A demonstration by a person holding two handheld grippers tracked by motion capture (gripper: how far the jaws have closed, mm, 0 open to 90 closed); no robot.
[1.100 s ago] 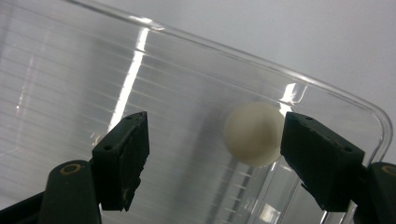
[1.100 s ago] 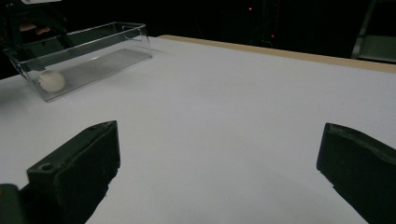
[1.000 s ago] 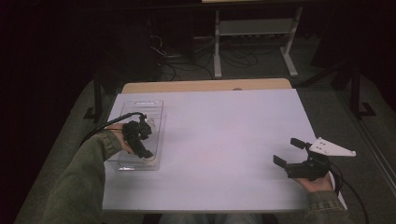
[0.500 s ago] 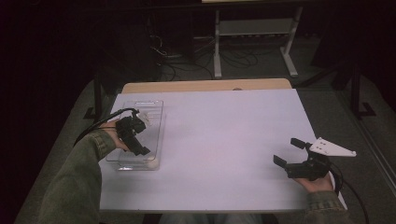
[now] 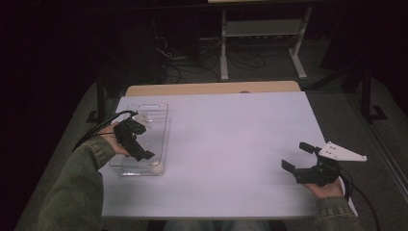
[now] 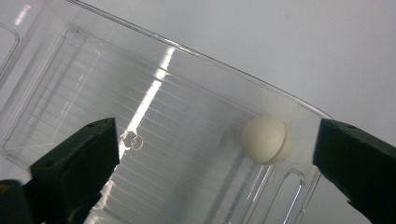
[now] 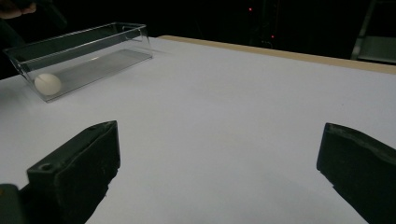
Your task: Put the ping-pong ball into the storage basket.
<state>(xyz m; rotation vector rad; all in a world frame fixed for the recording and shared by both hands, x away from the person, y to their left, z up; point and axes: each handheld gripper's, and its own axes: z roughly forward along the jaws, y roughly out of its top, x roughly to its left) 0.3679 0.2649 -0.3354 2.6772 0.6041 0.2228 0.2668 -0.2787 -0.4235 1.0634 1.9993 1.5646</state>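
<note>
Left gripper [image 5: 136, 140] is hovering over a clear plastic bin [image 5: 162, 126], its jaws just opening wide above a white ball [image 6: 265, 139]; nothing is being gripped.

white table [image 5: 231, 139] bears a clear tray [image 5: 161, 130].

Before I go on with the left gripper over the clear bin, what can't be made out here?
- High view: the white ball is too small to tell what it is.
- High view: the left gripper covers part of the clear bin.
- Left gripper view: the bin's ends are cut off by the frame.
- Right gripper view: the bin's left end is dark.
</note>
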